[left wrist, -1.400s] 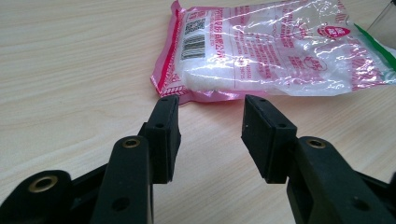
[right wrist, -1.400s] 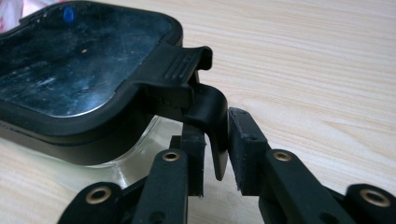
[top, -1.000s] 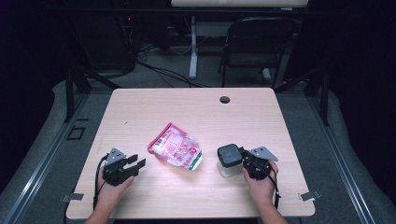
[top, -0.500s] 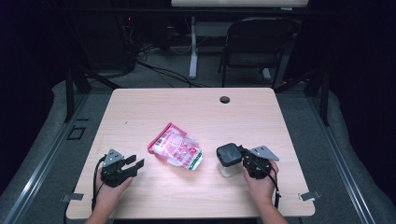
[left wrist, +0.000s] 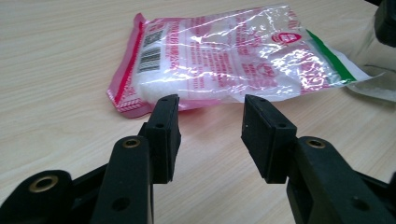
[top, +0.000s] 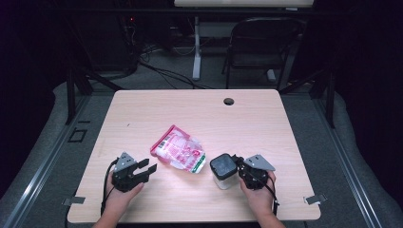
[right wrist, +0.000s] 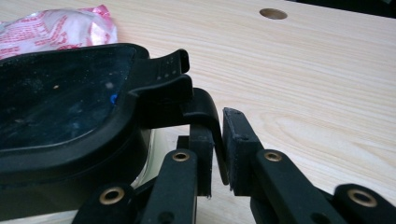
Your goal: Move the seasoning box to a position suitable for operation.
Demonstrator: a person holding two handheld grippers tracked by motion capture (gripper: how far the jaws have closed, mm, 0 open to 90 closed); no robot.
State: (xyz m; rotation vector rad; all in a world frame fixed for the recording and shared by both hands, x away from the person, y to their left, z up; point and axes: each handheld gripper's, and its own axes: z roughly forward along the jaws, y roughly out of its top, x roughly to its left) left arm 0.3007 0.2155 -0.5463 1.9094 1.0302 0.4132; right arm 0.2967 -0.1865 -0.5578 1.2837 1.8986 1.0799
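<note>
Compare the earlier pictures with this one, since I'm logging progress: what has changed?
The right gripper, clamped on the jar lid's latch tab, has drawn the black-lidded jar slightly toward the pink bag. Bag and open left gripper stayed put.

From my feed I see a pale wood-grain counter (top: 142, 114) with rounded corners and a small dark round cable hole (top: 228, 101) near its far edge. Around it lies grey carpeted floor (top: 313, 123), with a dark metal rail (top: 354, 161) running along the right side. Beyond the counter stands a black folding metal chair (top: 259, 47), beside a white upright post (top: 196, 52), and black cables (top: 161, 71) trail across the floor. The back of the room is very dark; I think equipment sits there.
</note>
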